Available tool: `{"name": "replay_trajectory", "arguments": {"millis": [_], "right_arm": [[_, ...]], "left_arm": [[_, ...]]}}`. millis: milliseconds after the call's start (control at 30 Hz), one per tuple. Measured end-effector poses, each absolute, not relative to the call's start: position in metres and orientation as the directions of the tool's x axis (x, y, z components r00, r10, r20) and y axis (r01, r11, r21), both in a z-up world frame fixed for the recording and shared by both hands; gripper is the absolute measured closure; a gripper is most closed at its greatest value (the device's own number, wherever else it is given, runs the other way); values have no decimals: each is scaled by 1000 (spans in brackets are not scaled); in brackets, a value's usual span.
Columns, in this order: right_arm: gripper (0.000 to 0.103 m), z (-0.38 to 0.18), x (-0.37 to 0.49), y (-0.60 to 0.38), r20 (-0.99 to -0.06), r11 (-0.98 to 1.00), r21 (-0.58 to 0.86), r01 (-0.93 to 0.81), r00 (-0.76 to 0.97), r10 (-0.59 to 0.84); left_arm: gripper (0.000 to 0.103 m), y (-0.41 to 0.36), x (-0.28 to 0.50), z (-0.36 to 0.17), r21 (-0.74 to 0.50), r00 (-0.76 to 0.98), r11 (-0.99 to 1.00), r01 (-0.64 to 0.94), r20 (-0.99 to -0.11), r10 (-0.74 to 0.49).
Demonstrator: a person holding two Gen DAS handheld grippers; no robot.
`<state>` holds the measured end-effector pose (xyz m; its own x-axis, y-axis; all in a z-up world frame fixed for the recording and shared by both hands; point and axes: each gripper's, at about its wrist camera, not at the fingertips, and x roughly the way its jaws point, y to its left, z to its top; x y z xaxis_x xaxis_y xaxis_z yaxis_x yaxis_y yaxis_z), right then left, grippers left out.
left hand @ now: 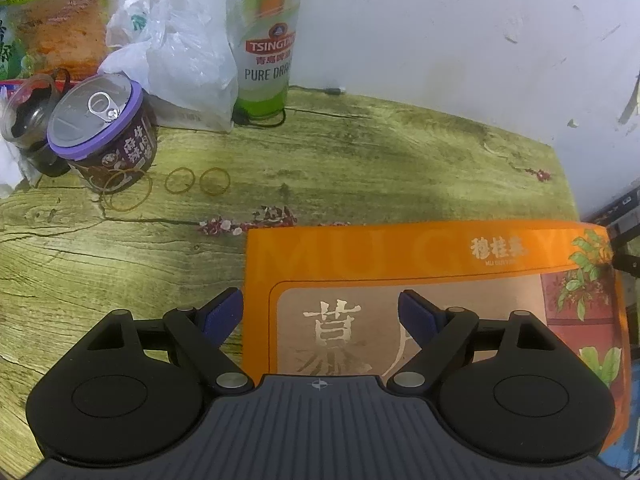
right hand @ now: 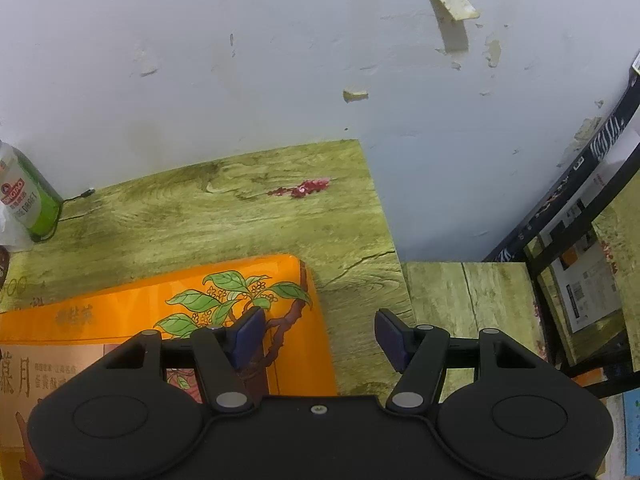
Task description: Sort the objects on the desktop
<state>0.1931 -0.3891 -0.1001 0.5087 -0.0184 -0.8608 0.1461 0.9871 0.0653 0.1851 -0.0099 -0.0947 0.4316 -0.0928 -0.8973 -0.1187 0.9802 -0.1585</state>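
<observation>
I have both tongs hanging over the orange gift box [left hand: 400,264], which lies flat on the tabletop [left hand: 340,152]. The left tongs [left hand: 320,316] are spread wide with nothing between the blue pads; the box's left edge runs just inside the left pad, so the tongs sit over its near-left part. The right tongs [right hand: 316,338] are likewise released and empty, straddling the box's right edge: the left pad is over the printed branch, the right pad over bare tabletop.

The rest of the clutter lies ahead and to the left of the left tongs: a beer can [left hand: 264,40] upright against the wall, a white plastic bag [left hand: 180,48] beside it, a purple-rimmed tin [left hand: 100,128] leaning against other things, a snack packet [left hand: 60,16] behind, and loose rubber bands [left hand: 180,180] in front of the tin, one partly under it as far as I can tell.

I cannot say from this whether the box is about to be picked up or has just been put down; open tongs over it fit either.

If I do grip it, I judge that the broad flat lid gives the pads no purchase, so each pair should close on an edge, both at the same level, to keep the box from tilting. The right edge lies close to the tabletop's drop-off, so I'd avoid nudging it that way.
</observation>
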Motion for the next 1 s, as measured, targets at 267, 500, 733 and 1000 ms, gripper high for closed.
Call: {"name": "replay_trajectory", "arguments": {"millis": [267, 500, 733, 1000], "right_arm": [[44, -67, 159, -400, -788, 986, 100, 137, 615, -5], [2, -25, 88, -407, -631, 993, 75, 95, 775, -27], [1, -49, 48, -398, -687, 991, 101, 83, 726, 9], [9, -83, 56, -400, -708, 983, 153, 107, 705, 34]], "left_arm": [[2, -6, 155, -69, -260, 603, 965, -45, -777, -181], [0, -9, 138, -55, -302, 668, 953, 6, -708, -229], [0, -16, 141, -54, -297, 641, 955, -14, -736, -220], [0, -84, 174, -36, -210, 602, 975, 77, -770, -213]]}}
